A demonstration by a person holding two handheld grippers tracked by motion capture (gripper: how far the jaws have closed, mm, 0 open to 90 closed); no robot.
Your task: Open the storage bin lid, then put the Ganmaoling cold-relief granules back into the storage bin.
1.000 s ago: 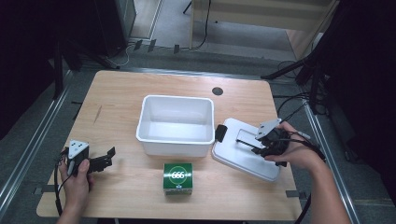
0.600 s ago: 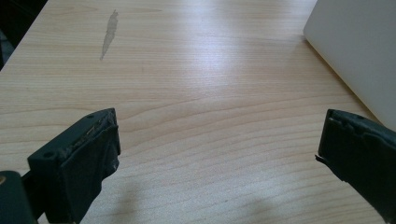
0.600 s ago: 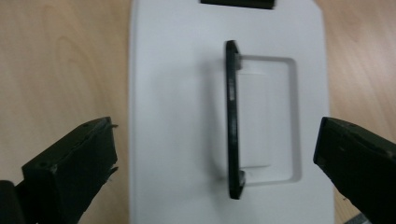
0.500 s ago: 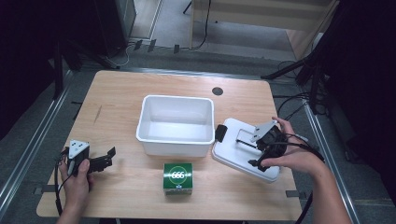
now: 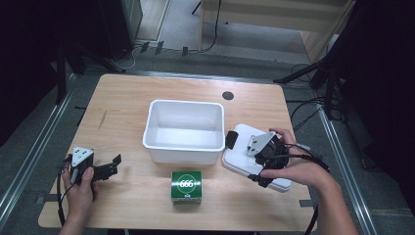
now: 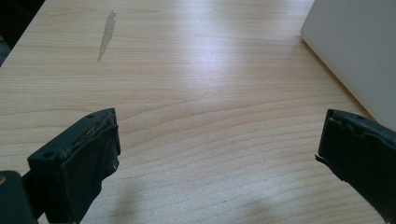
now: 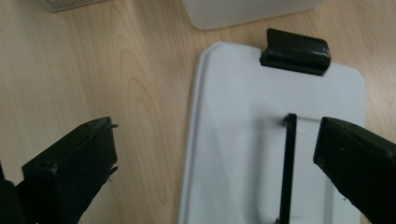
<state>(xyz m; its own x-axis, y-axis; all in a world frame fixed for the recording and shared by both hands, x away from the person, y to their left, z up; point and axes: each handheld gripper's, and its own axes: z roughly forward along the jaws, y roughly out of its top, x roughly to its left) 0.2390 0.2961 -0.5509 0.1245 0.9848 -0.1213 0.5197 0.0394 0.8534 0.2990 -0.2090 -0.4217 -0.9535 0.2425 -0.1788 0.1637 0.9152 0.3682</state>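
The person's left hand (image 5: 80,183) rests low on the near left part of the bench (image 5: 122,98), holding the left hand-held gripper (image 5: 100,169) level, its jaws pointing toward the white tub (image 5: 185,128). The right hand (image 5: 288,169) comes in from the near right and holds the right hand-held gripper (image 5: 244,147) over the white lid (image 5: 240,156), tipped downward toward it.

In the left gripper view the left hand-held gripper (image 6: 219,149) has its jaws wide apart with bare wood between them; a corner of the white tub (image 6: 359,51) shows ahead and off to one side, and a pale scuff mark (image 6: 107,32) lies farther ahead on the other side. The high view shows that this gripper sits well apart from the tub.

In the right gripper view the right hand-held gripper (image 7: 215,158) also stands with jaws apart, holding nothing. The white lid (image 7: 233,140) lies flat below and between them, nearer one jaw, with a thin black bar (image 7: 288,163) along its top and a black clip (image 7: 295,50) on its far edge. Just beyond the clip is the tub's wall (image 7: 243,11).

The high view adds a green box (image 5: 186,186) on the bench between the two hand-held grippers, just in front of the tub.
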